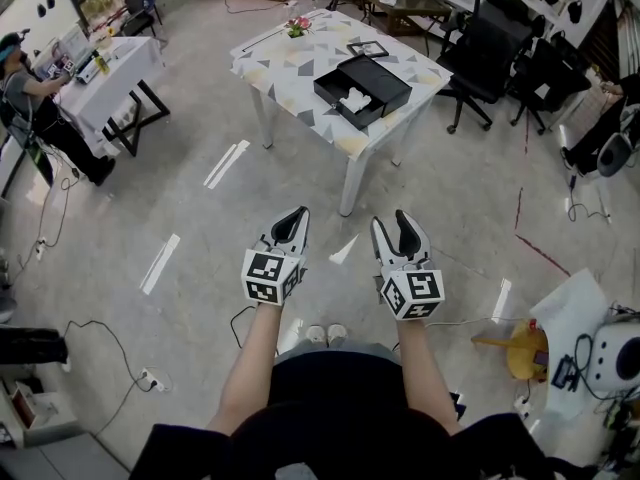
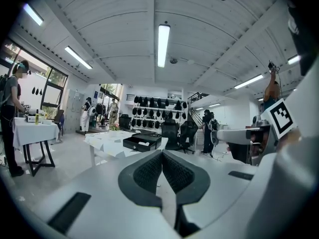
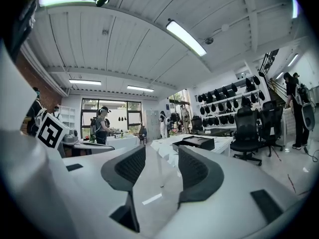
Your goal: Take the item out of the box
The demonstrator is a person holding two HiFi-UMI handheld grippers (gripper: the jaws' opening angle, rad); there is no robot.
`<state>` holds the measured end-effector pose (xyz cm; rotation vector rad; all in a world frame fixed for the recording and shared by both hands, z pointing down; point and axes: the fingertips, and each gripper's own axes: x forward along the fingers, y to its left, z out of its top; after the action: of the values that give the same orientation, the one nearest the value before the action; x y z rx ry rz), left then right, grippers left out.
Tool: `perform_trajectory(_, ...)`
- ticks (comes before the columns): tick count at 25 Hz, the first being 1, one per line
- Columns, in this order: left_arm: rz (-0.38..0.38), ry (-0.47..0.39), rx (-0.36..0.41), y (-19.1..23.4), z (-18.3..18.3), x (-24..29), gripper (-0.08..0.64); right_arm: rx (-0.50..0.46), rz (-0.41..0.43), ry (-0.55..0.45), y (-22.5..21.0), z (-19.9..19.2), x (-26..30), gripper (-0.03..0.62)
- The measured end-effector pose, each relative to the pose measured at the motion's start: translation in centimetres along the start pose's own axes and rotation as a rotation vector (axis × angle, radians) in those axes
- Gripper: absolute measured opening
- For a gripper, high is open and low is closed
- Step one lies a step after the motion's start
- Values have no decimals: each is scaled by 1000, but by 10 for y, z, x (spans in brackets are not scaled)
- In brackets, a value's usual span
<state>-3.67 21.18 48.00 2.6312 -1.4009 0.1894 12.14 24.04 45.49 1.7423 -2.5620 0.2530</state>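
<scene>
A black open box (image 1: 362, 90) lies on a white patterned table (image 1: 290, 68) far ahead of me, with a white item (image 1: 353, 97) inside it. Both grippers hang over the floor, well short of the table. My left gripper (image 1: 297, 215) is shut, its pads pressed together on nothing (image 2: 162, 156). My right gripper (image 1: 392, 220) is open, with an empty gap between its pads (image 3: 161, 153). The box (image 2: 142, 142) shows small and distant in the left gripper view, and the box (image 3: 194, 142) is equally far off in the right gripper view.
A small black frame (image 1: 368, 48) and a flower (image 1: 297, 26) also sit on the table. Black office chairs (image 1: 495, 43) stand to its right. A person works at a white table (image 1: 110, 78) at the left. Cables and a yellow stool (image 1: 520, 348) are on the floor.
</scene>
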Motion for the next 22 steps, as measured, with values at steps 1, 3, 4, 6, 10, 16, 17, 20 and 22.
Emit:
perform_trajectory(1,-2,0,1,2,0,1,20,1,-3,-2,-1,1,3,192)
perform_trajectory(3,-7,-3,4,6,2,3,20,7,-11,-7,-2,2,8,192)
perform_trajectory(4,-8,-7,5,9,3,3,20,10,-14,-10,-2,3,12,193)
perform_trajectory(6,-7,-18,8,17,5,1,20,12,-18,-18,-1,5,18,193)
perform_trajectory(10,5,-35,11,34,7,-4,20,4,-28,-43,1,11,26,193)
perform_trajectory(16,22,-32,6,59,6,0,20,8,-47,-64,-7,19,41,193)
perform_trajectory(17,23,-33,5,62,7,2,20,7,-50,-65,-9,20,45,193)
perform_trajectory(20,23,-35,9,75,7,13,20,-11,-47,-62,-13,21,62,193)
perform_trajectory(22,19,-34,15,83,6,24,20,-29,-42,-59,-16,21,75,193)
